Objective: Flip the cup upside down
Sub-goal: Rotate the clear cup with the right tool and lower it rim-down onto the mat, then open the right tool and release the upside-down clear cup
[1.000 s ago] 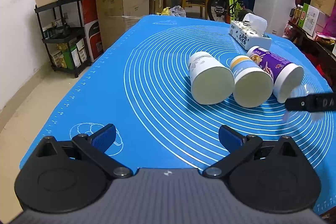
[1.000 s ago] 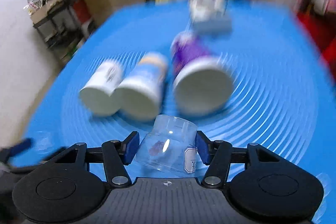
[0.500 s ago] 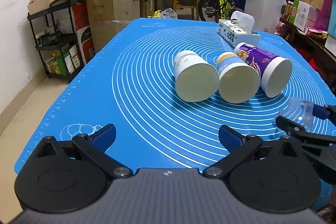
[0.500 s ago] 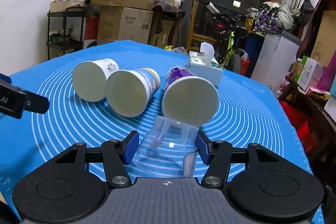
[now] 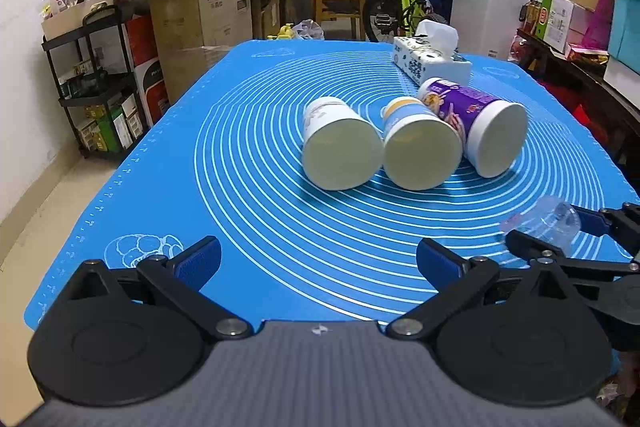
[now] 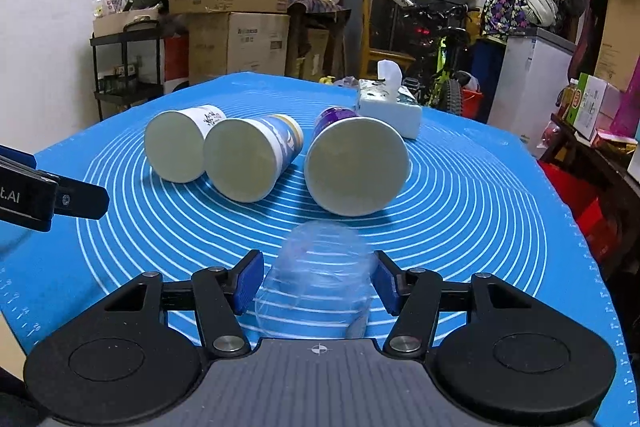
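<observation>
A clear plastic cup [image 6: 318, 277] sits between the blue pads of my right gripper [image 6: 318, 281]. The cup looks blurred and lies tilted, its closed end pointing away from me. The pads stand just beside its walls and the jaws look slightly parted. In the left wrist view the same cup [image 5: 546, 221] shows at the right edge between the right gripper's fingers. My left gripper [image 5: 318, 259] is open and empty, low over the near part of the blue mat [image 5: 248, 187].
Three paper cups lie on their sides in a row mid-mat: a white one [image 6: 176, 147], a blue and yellow one [image 6: 248, 163], a purple one [image 6: 356, 167]. A tissue box [image 6: 390, 107] stands behind them. Shelves, boxes and a bicycle surround the table.
The right gripper swung from looking down at the mat to level. Its jaws have opened a little around the clear cup, which has dropped lower and tipped. The left gripper barely moved.
</observation>
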Demonstrator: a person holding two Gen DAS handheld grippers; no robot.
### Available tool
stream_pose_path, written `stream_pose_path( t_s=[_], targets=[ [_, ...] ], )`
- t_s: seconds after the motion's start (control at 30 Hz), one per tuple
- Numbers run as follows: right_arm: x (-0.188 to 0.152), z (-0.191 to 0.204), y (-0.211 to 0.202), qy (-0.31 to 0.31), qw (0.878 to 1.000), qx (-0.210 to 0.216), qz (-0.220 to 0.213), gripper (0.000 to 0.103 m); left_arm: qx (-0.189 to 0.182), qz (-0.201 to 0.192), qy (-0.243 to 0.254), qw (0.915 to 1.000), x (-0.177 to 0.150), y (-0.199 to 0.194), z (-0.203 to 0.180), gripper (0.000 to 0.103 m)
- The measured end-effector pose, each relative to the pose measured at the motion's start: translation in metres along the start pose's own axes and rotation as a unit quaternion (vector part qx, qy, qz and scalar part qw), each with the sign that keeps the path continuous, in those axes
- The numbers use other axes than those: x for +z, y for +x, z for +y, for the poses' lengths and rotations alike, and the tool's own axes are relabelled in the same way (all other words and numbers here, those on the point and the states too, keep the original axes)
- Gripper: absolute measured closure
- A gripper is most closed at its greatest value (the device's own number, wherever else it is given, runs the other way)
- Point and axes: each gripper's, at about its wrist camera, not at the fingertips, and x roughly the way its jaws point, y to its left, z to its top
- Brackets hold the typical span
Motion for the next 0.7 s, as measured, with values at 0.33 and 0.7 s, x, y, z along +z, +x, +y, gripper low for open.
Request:
stream_pose_path(
  t_s=[0.33, 0.7],
  targets=[
    [-0.004, -0.019, -0.044, 0.037, 0.999, 0.022, -0.019, 0.029, -0.003, -0.008, 0.019, 0.9998, -0.010, -0.026, -0.024, 0.001],
    [-0.025, -0.051, -0.104, 0.088, 0.996, 0.013, 0.020, 0.029, -0.039, -0.023, 0.018, 0.9988, -0.036, -0.065, -0.064, 0.001]
  ],
)
